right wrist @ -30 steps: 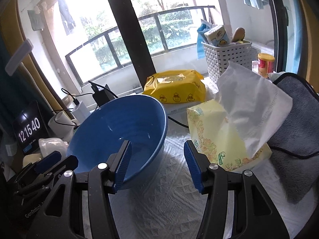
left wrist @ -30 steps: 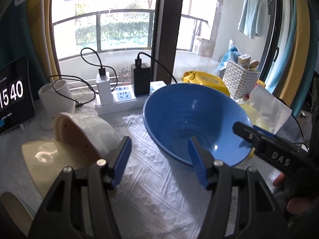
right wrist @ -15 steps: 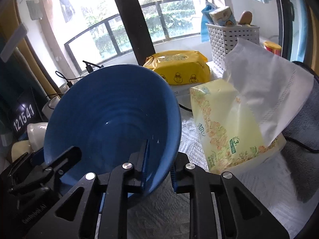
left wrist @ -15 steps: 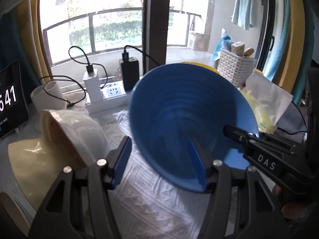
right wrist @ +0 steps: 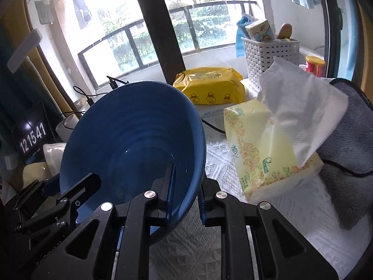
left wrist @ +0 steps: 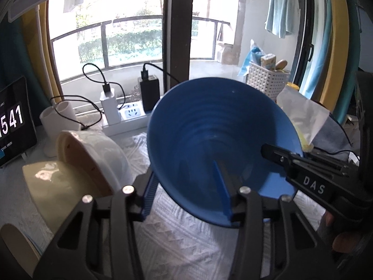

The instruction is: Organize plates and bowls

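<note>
A large blue bowl is lifted off the white cloth and tilted toward the cameras; it also shows in the right wrist view. My right gripper is shut on its rim, one finger inside and one outside. My left gripper straddles the bowl's near rim, one finger inside and one outside, with its jaws narrowed but a gap left to the wall. A white bowl lies on its side to the left, leaning on a cream plate.
A power strip with chargers, a white cup and a clock display stand at the back left. A tissue pack, a yellow wipes pack, a white basket and a grey towel are on the right.
My right gripper shut on the blue bowl's rim and raised and tilted it. My left gripper's jaws narrowed around the rim on the other side.
</note>
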The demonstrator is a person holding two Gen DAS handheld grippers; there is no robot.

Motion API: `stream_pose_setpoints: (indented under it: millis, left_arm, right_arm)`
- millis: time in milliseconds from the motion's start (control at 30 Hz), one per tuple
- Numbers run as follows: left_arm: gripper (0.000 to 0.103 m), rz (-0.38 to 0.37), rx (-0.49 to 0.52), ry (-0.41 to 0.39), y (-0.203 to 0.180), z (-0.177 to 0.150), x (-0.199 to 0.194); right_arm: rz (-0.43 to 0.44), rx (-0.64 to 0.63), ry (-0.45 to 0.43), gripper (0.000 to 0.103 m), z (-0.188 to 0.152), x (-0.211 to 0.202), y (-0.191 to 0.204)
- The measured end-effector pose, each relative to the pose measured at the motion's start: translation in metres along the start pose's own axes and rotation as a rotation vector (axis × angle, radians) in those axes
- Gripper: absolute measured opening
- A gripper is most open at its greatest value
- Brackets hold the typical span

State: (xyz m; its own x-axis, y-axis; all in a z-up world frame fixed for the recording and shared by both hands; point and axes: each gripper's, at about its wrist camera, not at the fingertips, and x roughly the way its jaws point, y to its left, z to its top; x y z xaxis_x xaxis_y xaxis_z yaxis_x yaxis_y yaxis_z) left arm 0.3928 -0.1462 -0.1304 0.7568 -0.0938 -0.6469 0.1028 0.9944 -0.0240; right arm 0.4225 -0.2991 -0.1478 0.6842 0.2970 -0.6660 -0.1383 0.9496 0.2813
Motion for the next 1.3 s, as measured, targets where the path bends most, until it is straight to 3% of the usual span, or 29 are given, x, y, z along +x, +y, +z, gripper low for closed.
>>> stream_pose_setpoints:
  millis: [700, 1300]
  left_arm:
    - [0.047, -0.06, -0.034, -0.03, 0.013, -0.014, -0.059]
    - [0.047, -0.079, -0.057, -0.038, 0.037, -0.053, -0.107]
  right_arm:
    - [-0.015, -0.006, -0.039, 0.019, -0.018, -0.052, 0.027]
    - [-0.01, -0.03, -0.053, 0.019, -0.053, -0.094, 0.063]
